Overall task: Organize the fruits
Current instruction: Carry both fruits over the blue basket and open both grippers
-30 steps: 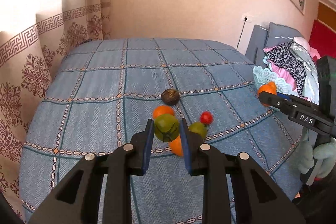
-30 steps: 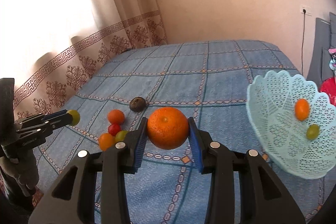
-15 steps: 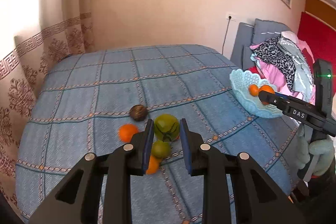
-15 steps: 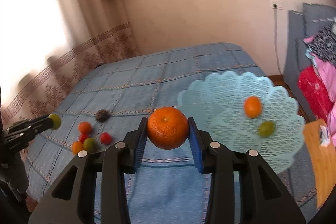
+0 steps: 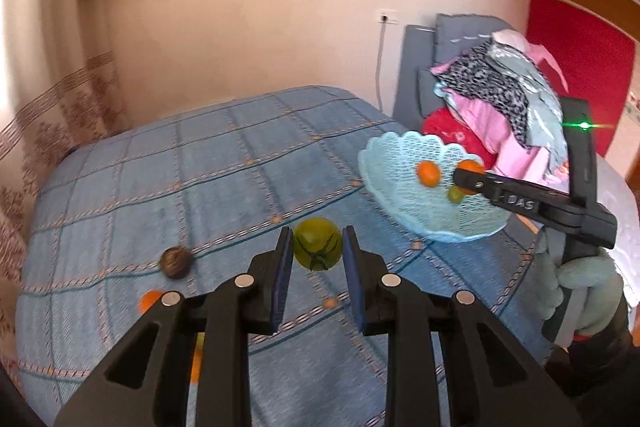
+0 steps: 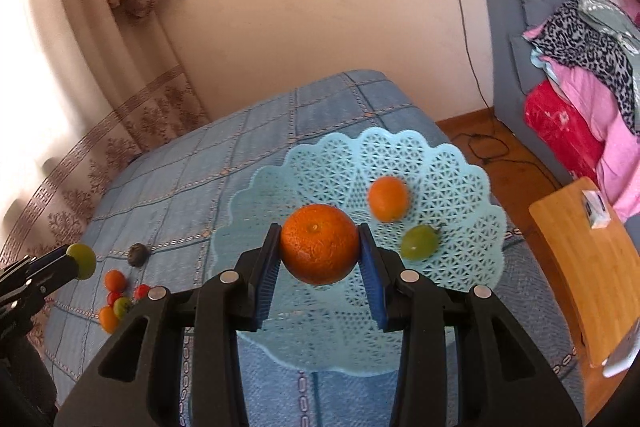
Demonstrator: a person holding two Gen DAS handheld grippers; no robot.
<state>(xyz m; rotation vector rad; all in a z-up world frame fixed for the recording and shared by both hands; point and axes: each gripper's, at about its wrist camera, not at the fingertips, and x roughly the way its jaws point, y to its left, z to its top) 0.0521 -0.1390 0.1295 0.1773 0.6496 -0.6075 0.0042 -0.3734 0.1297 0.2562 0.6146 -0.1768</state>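
My left gripper (image 5: 317, 247) is shut on a green tomato (image 5: 317, 243) and holds it above the blue bedspread (image 5: 224, 163), left of the light-blue lattice basket (image 5: 404, 203). My right gripper (image 6: 319, 245) is shut on a large orange (image 6: 319, 244) and holds it over the basket (image 6: 460, 179). The basket holds a small orange (image 6: 387, 198) and a green fruit (image 6: 418, 242). The right gripper also shows in the left wrist view (image 5: 468, 175), over the basket. The left gripper also shows in the right wrist view (image 6: 80, 261), far left.
Loose fruit lies on the bed: a dark brown one (image 5: 176, 262), small oranges (image 6: 115, 279), red and green ones (image 6: 122, 305). A pile of clothes (image 5: 500, 99) sits on a grey chair at the right. A wooden board (image 6: 588, 267) stands right of the basket.
Both grippers have swung right toward the basket with their fruit. The right gripper now holds the orange over the basket; the loose fruit has slid to the left of both views.
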